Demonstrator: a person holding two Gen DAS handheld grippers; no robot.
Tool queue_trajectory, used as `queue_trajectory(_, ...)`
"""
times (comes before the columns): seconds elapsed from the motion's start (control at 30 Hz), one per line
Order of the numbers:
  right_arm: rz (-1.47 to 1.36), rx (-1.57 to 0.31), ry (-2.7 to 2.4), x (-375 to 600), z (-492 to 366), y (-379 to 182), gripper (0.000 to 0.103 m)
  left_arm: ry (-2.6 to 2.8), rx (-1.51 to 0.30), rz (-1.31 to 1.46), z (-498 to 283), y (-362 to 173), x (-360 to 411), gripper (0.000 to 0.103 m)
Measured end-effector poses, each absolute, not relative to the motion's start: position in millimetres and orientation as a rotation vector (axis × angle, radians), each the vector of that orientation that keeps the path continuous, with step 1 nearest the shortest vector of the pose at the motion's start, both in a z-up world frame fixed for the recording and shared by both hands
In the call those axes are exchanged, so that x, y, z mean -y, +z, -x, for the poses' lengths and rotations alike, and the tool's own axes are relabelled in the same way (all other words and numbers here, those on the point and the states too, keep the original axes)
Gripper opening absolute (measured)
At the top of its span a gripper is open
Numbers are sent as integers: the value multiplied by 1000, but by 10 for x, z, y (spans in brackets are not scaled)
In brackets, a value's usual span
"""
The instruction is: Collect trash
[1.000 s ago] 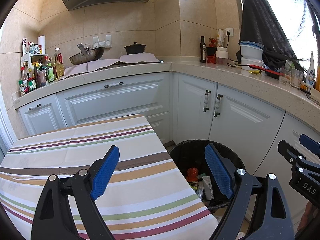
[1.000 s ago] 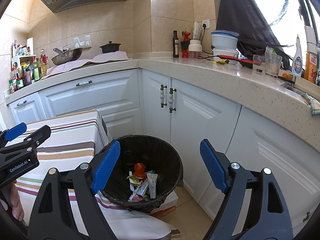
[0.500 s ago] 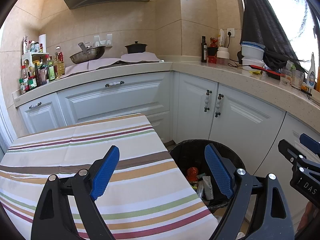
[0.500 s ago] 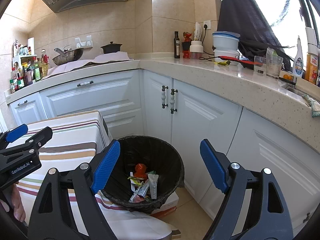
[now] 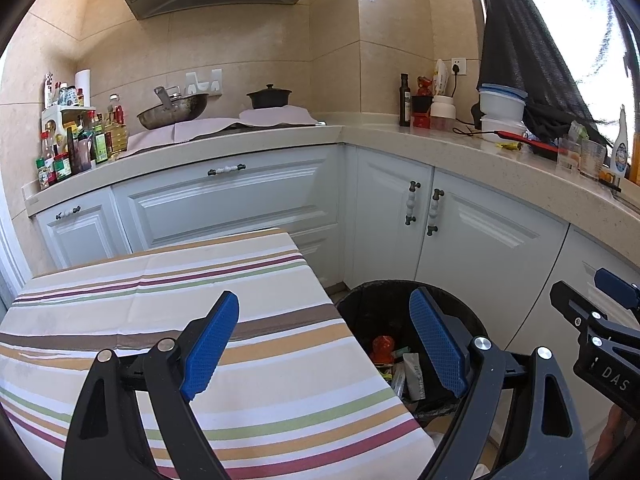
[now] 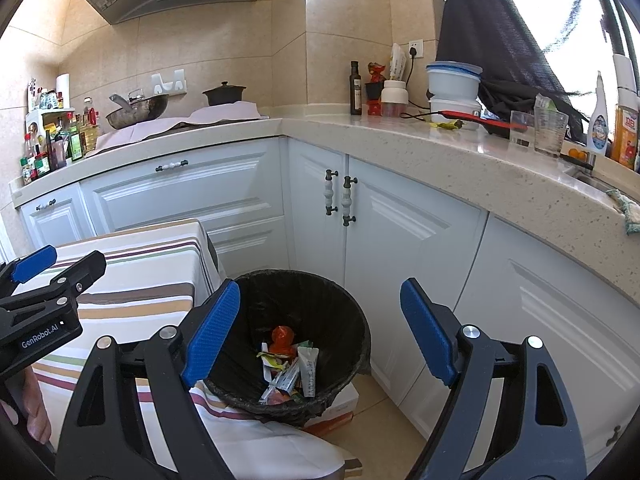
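Observation:
A black-lined trash bin (image 6: 352,312) stands on the floor beside the table; it also shows in the left wrist view (image 5: 360,304). Inside lie several wrappers (image 6: 308,368) and a red piece (image 6: 282,336), seen too in the left wrist view (image 5: 382,346). My left gripper (image 5: 324,340) is open and empty above the striped tablecloth (image 5: 160,292), near its right edge. My right gripper (image 6: 320,332) is open and empty above the bin. Each gripper shows at the edge of the other's view (image 5: 600,320) (image 6: 44,292).
White cabinets (image 6: 400,232) and a stone counter (image 6: 460,160) wrap around behind the bin. The counter holds bottles (image 6: 355,88), containers (image 6: 452,80), glasses (image 6: 550,128), a wok (image 5: 172,110) and a pot (image 5: 269,96). A box (image 6: 340,408) sits under the bin.
Both views have shifted very slightly; the grippers stay open and empty. Nothing else has moved.

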State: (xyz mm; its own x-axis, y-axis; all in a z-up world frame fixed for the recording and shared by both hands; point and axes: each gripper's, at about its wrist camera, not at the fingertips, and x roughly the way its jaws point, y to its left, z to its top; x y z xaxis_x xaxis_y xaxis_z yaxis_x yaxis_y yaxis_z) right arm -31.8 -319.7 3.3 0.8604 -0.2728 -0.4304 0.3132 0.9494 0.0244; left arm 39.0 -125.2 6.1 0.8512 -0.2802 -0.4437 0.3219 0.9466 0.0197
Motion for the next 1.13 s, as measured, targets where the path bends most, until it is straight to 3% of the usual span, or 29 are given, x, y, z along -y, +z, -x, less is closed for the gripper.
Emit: queue_trajectory(1.13, -91, -449, -282, 3073, 261, -75, 81, -343, -511, -98, -477, -50, 1240, 91)
